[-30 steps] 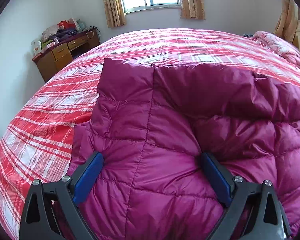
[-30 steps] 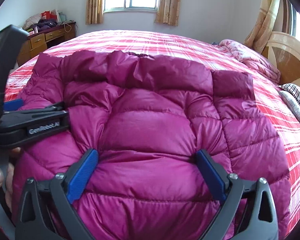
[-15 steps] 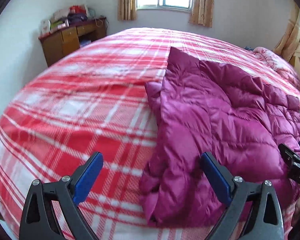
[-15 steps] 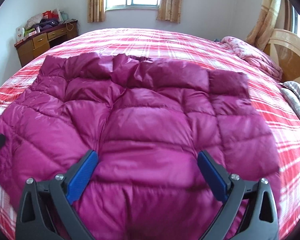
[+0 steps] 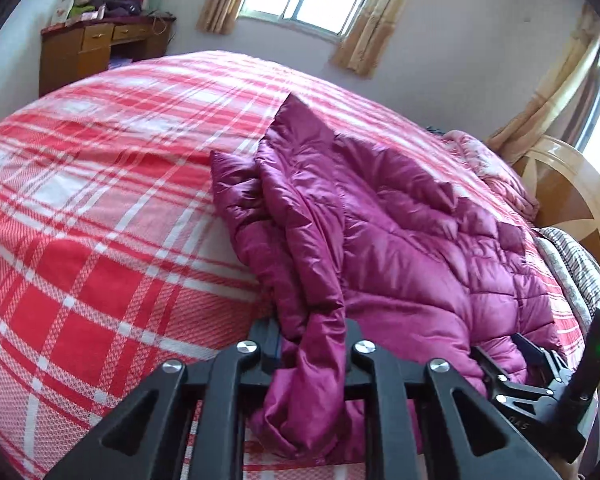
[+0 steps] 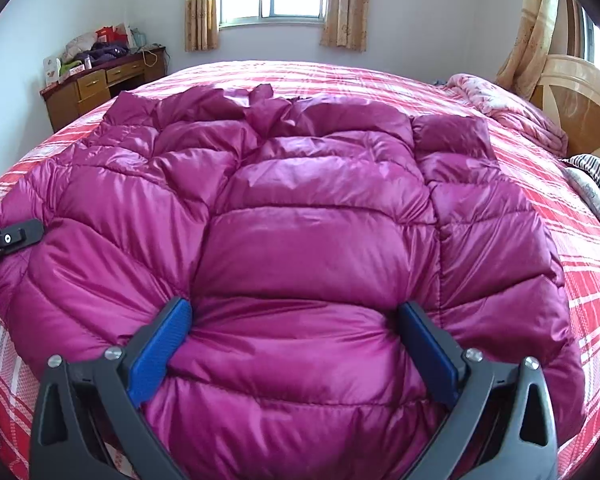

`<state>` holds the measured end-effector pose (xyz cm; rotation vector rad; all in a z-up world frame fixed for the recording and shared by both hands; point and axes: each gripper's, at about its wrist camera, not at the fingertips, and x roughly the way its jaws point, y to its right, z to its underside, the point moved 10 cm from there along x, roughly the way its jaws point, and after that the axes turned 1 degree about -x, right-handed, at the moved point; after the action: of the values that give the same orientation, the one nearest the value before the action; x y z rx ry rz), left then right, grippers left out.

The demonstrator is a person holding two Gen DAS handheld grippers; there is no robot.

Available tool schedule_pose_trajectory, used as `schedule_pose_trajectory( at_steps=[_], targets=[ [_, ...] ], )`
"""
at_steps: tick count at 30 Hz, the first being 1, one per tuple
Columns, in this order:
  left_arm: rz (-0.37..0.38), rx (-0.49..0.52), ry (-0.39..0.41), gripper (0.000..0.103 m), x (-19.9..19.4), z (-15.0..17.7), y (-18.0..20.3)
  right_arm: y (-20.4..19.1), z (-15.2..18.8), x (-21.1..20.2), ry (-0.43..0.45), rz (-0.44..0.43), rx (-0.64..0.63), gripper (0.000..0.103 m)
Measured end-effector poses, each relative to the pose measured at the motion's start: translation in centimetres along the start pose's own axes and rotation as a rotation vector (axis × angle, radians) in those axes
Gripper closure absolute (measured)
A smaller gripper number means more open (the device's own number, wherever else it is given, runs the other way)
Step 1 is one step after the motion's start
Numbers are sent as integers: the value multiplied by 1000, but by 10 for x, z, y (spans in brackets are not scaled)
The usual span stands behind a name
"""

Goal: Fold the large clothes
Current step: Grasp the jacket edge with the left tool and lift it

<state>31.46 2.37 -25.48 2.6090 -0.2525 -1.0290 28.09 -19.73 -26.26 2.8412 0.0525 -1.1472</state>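
Note:
A magenta quilted down jacket [image 5: 400, 248] lies spread on the red plaid bed [image 5: 100, 200]. My left gripper [image 5: 312, 332] is at the jacket's near left edge. Its jaws are closing and pinch a fold of the edge fabric between them. In the right wrist view the jacket [image 6: 320, 200] fills the middle. My right gripper [image 6: 296, 320] stands open, its blue pads [image 6: 160, 344] pushed into the near padded hem, which bulges between them. The left gripper's [image 6: 8, 238] tip shows at the jacket's left side. The right gripper [image 5: 540, 384] appears low on the right in the left wrist view.
A wooden desk [image 6: 100, 84] piled with clutter stands at the back left by the wall. A wooden headboard [image 6: 580, 100] is on the right, with a pink floral quilt [image 6: 512, 104] and striped bedding [image 6: 596, 176] before it. Bare plaid bed [image 6: 580, 280] surrounds the jacket.
My left gripper swung left from over the jacket to its left edge, then shut on a fold there. The right gripper has kept its wide stance on the hem.

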Motion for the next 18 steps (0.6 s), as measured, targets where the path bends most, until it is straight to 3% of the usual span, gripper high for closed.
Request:
schedule_pose_trajectory(
  at_steps=[8,18],
  targets=[
    [29,180,93,91,-34,-33,56,9,-2,-11,-2,-57,61,3],
    [172,458,178,91,-57,-49,187,37,-5,-24,-5,-110,154,10]
  ],
)
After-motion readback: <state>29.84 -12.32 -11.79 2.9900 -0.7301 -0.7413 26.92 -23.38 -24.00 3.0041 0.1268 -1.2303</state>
